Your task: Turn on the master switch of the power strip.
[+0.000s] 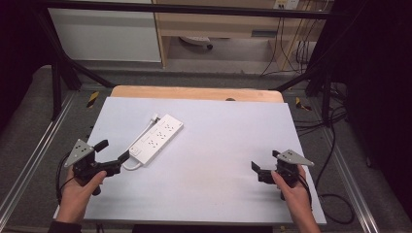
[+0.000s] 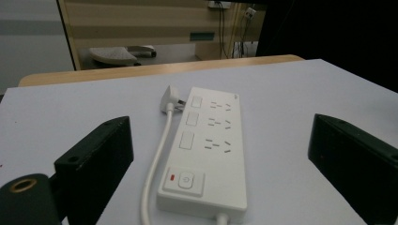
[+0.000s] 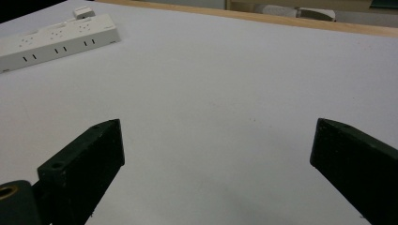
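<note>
A white power strip (image 1: 156,137) lies diagonally on the white table top (image 1: 214,145), left of centre. Its white cable loops back along its side and ends in a plug (image 1: 155,117) beside the far end. In the left gripper view the power strip (image 2: 206,150) lies straight ahead, switch end nearest, with the plug (image 2: 169,101) at its far left. My left gripper (image 1: 112,151) is open, close to the strip's switch end, jaws wide apart. My right gripper (image 1: 265,162) is open over bare table at the right. The right gripper view shows the power strip (image 3: 56,41) far off at upper left.
The wooden table edge (image 1: 194,93) runs along the far side. Black frame bars (image 1: 63,63) stand at the back corners. Cables (image 1: 335,145) lie on the floor to the right, and cabinets (image 1: 214,24) stand behind.
</note>
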A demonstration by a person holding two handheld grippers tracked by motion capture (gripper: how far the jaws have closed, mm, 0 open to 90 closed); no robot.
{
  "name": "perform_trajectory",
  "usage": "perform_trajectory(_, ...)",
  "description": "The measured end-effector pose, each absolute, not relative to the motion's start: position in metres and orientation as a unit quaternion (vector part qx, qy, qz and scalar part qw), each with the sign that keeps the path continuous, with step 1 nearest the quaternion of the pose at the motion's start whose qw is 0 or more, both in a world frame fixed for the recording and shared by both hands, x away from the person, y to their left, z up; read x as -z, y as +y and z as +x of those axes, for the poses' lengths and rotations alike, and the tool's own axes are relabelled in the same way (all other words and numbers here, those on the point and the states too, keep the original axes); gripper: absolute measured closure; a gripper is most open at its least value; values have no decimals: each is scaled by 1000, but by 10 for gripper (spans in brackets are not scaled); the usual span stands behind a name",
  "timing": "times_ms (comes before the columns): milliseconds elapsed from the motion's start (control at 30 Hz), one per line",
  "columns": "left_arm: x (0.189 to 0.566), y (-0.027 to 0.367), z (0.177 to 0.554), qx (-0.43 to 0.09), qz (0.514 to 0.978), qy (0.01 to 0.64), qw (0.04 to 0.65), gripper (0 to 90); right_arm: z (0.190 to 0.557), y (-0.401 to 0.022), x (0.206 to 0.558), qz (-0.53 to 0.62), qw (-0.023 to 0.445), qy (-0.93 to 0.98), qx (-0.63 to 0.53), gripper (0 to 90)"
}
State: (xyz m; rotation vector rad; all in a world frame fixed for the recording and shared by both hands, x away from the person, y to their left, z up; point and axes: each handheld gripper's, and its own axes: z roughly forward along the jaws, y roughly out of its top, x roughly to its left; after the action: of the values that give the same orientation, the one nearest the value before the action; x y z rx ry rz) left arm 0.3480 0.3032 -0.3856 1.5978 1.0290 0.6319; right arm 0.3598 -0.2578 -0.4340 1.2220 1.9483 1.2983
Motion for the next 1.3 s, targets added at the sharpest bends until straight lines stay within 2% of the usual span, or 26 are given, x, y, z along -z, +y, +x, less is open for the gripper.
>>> perform_trajectory(467, 388, 292, 375, -263, 681, 432, 530, 87, 360, -260, 433, 456, 244, 712, -475, 35)
perform_trajectory(833, 395, 287, 392, -258, 689, 441, 515, 164, 360, -261, 433, 458, 245, 712, -473, 36)
perform_trajectory(1067, 401, 285, 394, -250, 695, 448, 504, 285, 360, -260, 433, 460, 243, 712, -472, 37)
perform_trajectory(1300, 405, 285, 394, -244, 701, 454, 493, 471, 360, -260, 433, 458, 243, 714, -471, 38)
